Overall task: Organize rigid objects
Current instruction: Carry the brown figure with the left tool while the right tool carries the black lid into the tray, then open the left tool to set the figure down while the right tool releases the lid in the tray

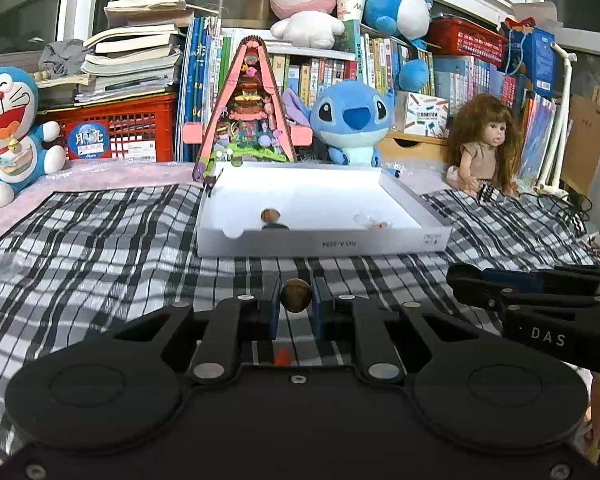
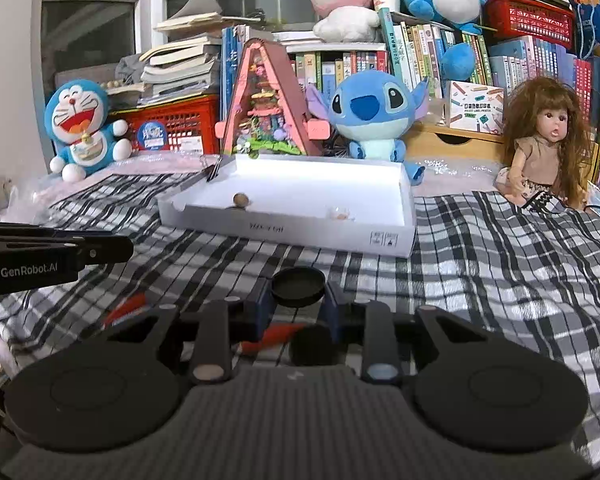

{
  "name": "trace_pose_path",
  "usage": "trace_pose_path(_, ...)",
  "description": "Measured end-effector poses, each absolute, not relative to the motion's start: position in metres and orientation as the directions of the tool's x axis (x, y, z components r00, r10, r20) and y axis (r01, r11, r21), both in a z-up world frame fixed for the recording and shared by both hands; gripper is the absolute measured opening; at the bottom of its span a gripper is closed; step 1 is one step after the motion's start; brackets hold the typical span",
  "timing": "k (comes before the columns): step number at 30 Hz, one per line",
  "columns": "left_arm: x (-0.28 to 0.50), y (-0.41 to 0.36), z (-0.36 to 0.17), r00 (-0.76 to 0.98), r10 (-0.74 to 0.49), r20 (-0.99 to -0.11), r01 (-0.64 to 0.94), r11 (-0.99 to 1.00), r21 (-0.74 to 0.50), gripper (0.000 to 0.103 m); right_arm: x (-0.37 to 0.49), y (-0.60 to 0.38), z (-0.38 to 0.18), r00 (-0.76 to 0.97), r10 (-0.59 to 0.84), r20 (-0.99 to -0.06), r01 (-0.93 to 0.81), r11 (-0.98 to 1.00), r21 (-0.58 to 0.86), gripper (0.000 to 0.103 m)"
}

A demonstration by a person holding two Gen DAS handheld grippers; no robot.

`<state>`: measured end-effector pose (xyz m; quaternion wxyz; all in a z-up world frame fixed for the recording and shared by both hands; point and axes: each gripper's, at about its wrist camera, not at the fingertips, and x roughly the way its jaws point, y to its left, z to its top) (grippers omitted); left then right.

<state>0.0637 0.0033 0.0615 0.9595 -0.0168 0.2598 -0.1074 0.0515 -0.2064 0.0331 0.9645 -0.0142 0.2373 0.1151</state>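
Walnut-brown ball (image 1: 296, 295) sat pinched in your left gripper (image 1: 296, 300), a black round lid (image 2: 298, 285) clamped in your right gripper (image 2: 298, 292). Both were above the plaid cloth (image 1: 100, 232), the white box (image 1: 324, 242) straight ahead, nearer your left.

1. A worktop is lying under a black-and-white checked cloth (image 1: 100, 232) that is covering most of it.
2. A shallow white box (image 1: 320, 242) is sitting on the cloth, near its far edge.
3. A pink sheet (image 1: 112, 172) is showing beyond the cloth at the back.
4. A long-haired doll (image 2: 544, 148) is sitting at the cloth's far right.
5. A red item (image 2: 276, 336) is lying on the cloth, too hidden to tell what it is.
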Motion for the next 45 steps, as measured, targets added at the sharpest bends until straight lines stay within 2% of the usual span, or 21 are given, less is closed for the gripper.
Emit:
trace_pose_path(5, 0.080, 0.003, 0.072, 0.847, -0.219, -0.484, 0.199, 0.976, -0.092, 0.015, 0.065, -0.209, 0.043, 0.864, 0.212, -0.457, -0.222, 0.974, 0.032, 0.034)
trace_pose_path(10, 0.099, 0.007, 0.075, 0.827, -0.256, -0.500, 0.198, 0.966, -0.168, 0.015, 0.080, -0.213, 0.050, 0.858, 0.217, -0.465, -0.213, 0.975, 0.062, 0.034)
trace_pose_path(16, 0.119, 0.008, 0.077, 0.820, -0.262, -0.509, 0.192, 0.964, -0.186, 0.015, 0.097, -0.219, 0.055, 0.846, 0.216, -0.488, -0.200, 0.976, 0.085, 0.034)
trace_pose_path(32, 0.171, -0.005, 0.071, 0.798, -0.232, -0.556, 0.171, 0.972, -0.159, 0.015, 0.135, -0.221, 0.049, 0.835, 0.193, -0.514, -0.157, 0.981, 0.114, 0.034)
trace_pose_path(45, 0.245, -0.003, 0.075, 0.747, -0.223, -0.626, 0.149, 0.974, -0.169, 0.015, 0.192, -0.229, 0.068, 0.792, 0.229, -0.566, -0.129, 0.969, 0.212, 0.034)
